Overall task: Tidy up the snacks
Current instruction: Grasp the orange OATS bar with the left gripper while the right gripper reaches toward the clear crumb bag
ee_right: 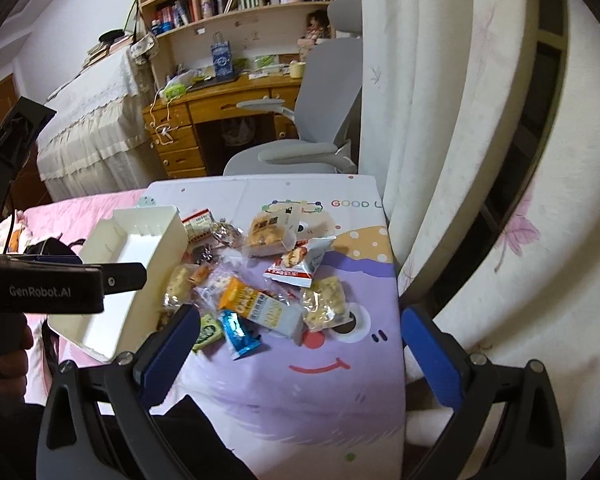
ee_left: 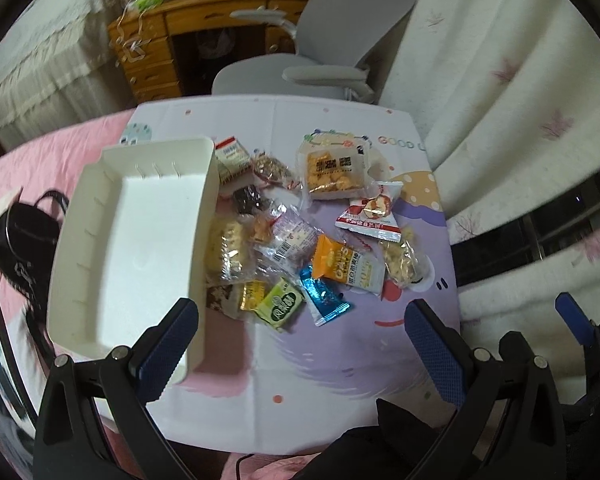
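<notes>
An empty white plastic bin lies on the left of a small table covered by a cartoon cloth. Beside it on the right is a heap of several wrapped snacks: an orange oat bar, a blue wrapper, a green packet, a cracker pack, a red-and-white packet. My left gripper hovers open near the table's front, nothing between its fingers. My right gripper is open too, above the cloth's front half.
A grey office chair stands behind the table, a wooden desk with shelves beyond it. White flowered curtains hang close on the right. Pink bedding and a black bag lie left of the bin.
</notes>
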`<action>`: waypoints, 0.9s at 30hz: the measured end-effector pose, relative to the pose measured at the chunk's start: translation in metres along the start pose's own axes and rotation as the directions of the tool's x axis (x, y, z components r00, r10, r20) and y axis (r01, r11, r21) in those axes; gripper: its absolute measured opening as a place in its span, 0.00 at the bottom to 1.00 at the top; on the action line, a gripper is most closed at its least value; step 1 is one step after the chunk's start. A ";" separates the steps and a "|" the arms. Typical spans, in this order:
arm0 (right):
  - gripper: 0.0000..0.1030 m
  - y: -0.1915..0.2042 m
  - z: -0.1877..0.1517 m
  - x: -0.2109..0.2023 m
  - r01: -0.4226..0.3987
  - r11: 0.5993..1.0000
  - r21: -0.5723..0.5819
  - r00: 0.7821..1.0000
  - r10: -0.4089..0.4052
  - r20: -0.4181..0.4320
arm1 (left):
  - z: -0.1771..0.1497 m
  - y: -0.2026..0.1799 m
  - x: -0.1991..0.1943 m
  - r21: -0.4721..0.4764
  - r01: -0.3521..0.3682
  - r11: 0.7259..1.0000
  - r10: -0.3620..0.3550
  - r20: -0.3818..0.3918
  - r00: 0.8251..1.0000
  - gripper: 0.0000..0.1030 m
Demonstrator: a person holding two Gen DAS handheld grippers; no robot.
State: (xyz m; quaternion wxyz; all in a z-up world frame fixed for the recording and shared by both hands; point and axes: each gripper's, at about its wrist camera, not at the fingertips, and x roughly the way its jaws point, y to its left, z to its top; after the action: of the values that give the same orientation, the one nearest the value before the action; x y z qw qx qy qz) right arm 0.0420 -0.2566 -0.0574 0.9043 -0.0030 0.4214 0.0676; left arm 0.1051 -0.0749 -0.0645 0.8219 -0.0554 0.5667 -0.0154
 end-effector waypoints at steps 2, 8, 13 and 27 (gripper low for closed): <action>0.98 -0.009 0.000 0.015 -0.011 1.000 -0.020 1.000 0.011 -0.015 | 0.002 -0.004 0.010 -0.034 -0.010 0.999 0.009 -0.016 1.000 1.00; 0.97 -0.030 -0.004 0.054 -0.049 0.998 -0.042 0.996 0.046 -0.075 | 0.012 -0.014 0.045 -0.135 -0.050 0.990 0.040 -0.079 0.996 1.00; 0.94 -0.043 -0.011 0.092 -0.075 0.995 -0.061 0.991 0.068 -0.113 | 0.014 -0.018 0.084 -0.247 -0.063 0.967 0.025 -0.155 0.988 1.00; 0.90 -0.057 -0.031 0.176 -0.137 0.988 -0.075 0.983 0.126 -0.131 | 0.003 -0.012 0.176 -0.538 -0.118 0.835 -0.048 -0.285 0.957 0.99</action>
State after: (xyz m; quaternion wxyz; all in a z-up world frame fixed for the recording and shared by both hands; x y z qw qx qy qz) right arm 0.1378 -0.2940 -0.2148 0.8687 -0.0175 0.4735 0.1444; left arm 0.1713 -0.1026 -0.2253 0.6806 -0.2753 0.6610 0.1551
